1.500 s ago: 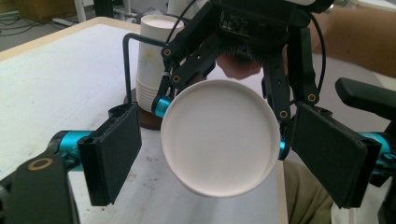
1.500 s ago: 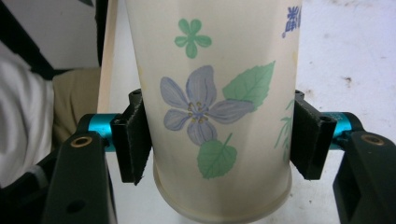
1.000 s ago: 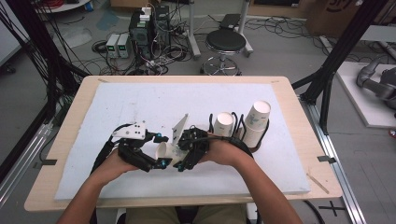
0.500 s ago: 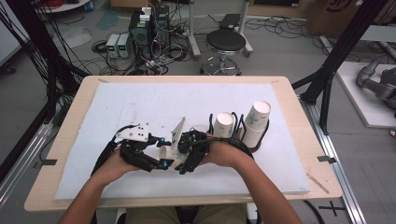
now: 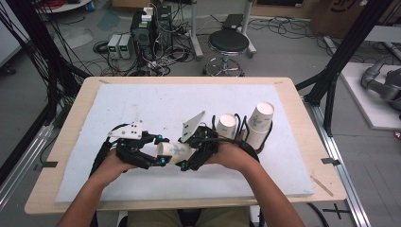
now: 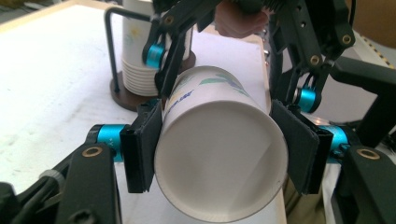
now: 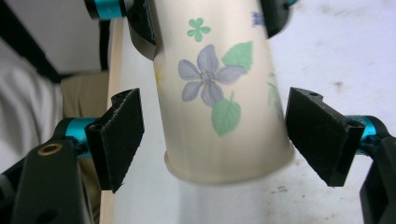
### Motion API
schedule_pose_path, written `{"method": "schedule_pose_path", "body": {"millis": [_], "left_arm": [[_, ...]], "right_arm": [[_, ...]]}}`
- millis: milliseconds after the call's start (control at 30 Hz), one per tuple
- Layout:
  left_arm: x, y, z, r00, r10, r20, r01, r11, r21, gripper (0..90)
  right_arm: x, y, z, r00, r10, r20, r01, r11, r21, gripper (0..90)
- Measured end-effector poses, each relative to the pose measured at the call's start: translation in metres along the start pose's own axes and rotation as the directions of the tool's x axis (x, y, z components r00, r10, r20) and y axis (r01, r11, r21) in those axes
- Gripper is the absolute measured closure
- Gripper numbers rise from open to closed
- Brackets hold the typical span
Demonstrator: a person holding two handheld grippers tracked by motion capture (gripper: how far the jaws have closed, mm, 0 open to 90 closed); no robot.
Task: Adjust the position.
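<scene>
- The paper cup (image 5: 174, 152) lies on its side above the white mat (image 5: 142, 109) near the front of the desk (image 5: 71, 101), its long axis running left to right between the two hands.
- Its bottom end faces the left tool (image 5: 160, 150), and its wider rim end faces the right tool (image 5: 185, 160).
- The left tool grips the cup, a pad pressed against each side of it near its base.
- The right tool's jaws have just been opening; they now stand wide on either side of the cup, with a clear gap to the cup wall.
- The left tool's view looks at the cup's recessed base (image 6: 219, 163), and behind it at a stack of cups (image 6: 140, 65) in a wire holder.
- The right tool's view shows the printed purple flower and green leaves (image 7: 212, 88) on the cup's wall.
- From above, both forearms come in from the near edge, hands close together and tools pointing at each other; two cup stacks (image 5: 260, 124) stand to the right.
</scene>
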State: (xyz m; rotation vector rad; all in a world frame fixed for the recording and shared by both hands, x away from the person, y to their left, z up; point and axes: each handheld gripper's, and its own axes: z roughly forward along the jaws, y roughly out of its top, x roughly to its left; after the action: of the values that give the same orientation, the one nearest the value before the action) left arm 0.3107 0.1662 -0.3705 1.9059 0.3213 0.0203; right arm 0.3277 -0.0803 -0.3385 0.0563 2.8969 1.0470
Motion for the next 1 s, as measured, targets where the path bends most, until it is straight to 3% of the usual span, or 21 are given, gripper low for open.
{"method": "schedule_pose_path", "body": {"millis": [167,300,467,733,1000], "left_arm": [[0.001,-0.001,-0.001,0.9999,0.010,-0.003,-0.011,0.9998,-0.017,36.6],[0.003,-0.003,-0.003,0.9999,0.009,-0.013,-0.009,0.9994,-0.033,36.6],[0.007,-0.007,-0.009,0.9991,-0.008,-0.043,0.004,0.9971,-0.076,36.7],[0.012,-0.011,-0.016,0.9968,-0.021,-0.077,0.010,0.9907,-0.136,36.7],[0.012,-0.015,-0.016,0.9981,-0.017,-0.059,0.007,0.9861,-0.166,36.7]], "right_arm": [[-0.001,-0.008,-0.010,0.9989,0.034,0.031,-0.031,0.9946,-0.099,20.9],[0.000,-0.014,-0.016,0.9967,0.060,0.054,-0.050,0.9835,-0.174,20.9],[0.001,-0.025,-0.020,0.9899,0.105,0.095,-0.078,0.9635,-0.256,20.9],[0.005,-0.047,-0.019,0.9718,0.201,0.123,-0.143,0.9182,-0.369,20.9],[0.009,-0.068,-0.009,0.9605,0.264,0.089,-0.204,0.8835,-0.422,20.9]]}}
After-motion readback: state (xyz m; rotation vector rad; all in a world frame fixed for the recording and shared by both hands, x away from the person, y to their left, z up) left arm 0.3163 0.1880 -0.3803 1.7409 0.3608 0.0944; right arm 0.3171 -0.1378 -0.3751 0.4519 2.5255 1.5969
